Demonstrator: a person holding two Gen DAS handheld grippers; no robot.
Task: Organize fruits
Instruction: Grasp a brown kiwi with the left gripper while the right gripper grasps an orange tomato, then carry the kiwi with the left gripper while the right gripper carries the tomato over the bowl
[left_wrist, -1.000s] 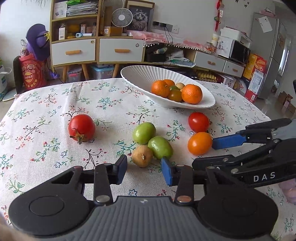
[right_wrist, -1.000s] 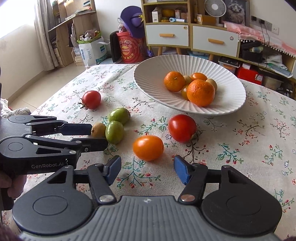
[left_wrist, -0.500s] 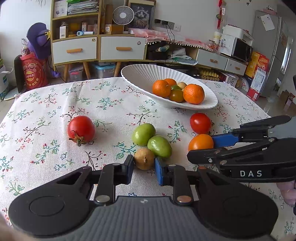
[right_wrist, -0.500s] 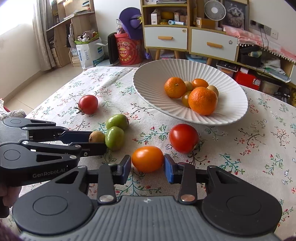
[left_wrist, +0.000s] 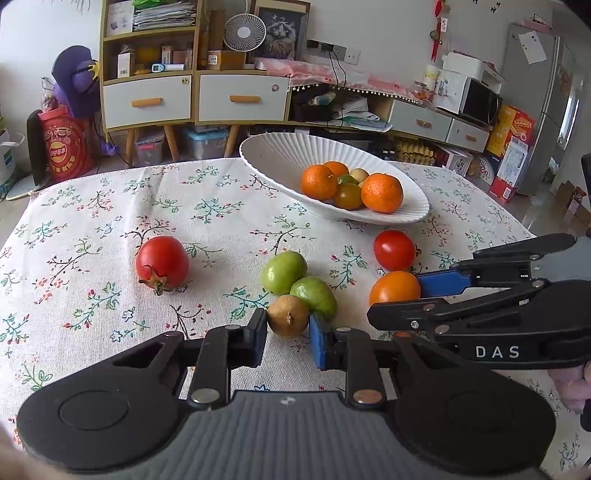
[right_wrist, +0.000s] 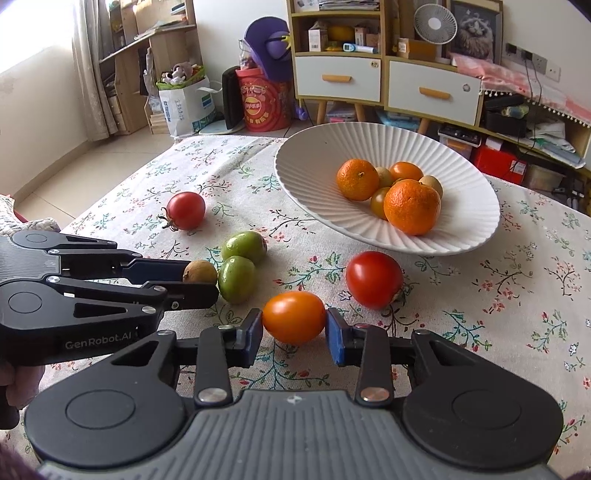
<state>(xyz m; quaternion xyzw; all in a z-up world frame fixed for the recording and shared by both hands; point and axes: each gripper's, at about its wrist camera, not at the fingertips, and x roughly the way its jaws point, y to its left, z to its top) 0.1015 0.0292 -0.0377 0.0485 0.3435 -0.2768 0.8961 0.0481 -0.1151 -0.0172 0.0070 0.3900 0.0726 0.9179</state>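
My left gripper (left_wrist: 288, 334) is shut on a small brown fruit (left_wrist: 288, 315) that rests on the flowered tablecloth; it also shows in the right wrist view (right_wrist: 200, 272). My right gripper (right_wrist: 294, 330) is shut on an orange tomato (right_wrist: 294, 316), seen in the left wrist view too (left_wrist: 393, 288). Two green fruits (left_wrist: 283, 271) (left_wrist: 314, 295) lie just beyond the brown one. A red tomato (left_wrist: 393, 249) lies behind the orange one. Another red tomato (left_wrist: 161, 263) lies to the left. A white ribbed bowl (left_wrist: 280, 157) holds oranges and several small fruits.
The table is covered by a flowered cloth (left_wrist: 92, 229). Cabinets with drawers (left_wrist: 147, 99), a fan (left_wrist: 245, 31) and boxes stand beyond the table's far edge. The two grippers sit close side by side near the front of the table.
Both grippers moved forward and closed: the left onto the brown fruit, the right onto the orange tomato. The fruits have stayed on the cloth.
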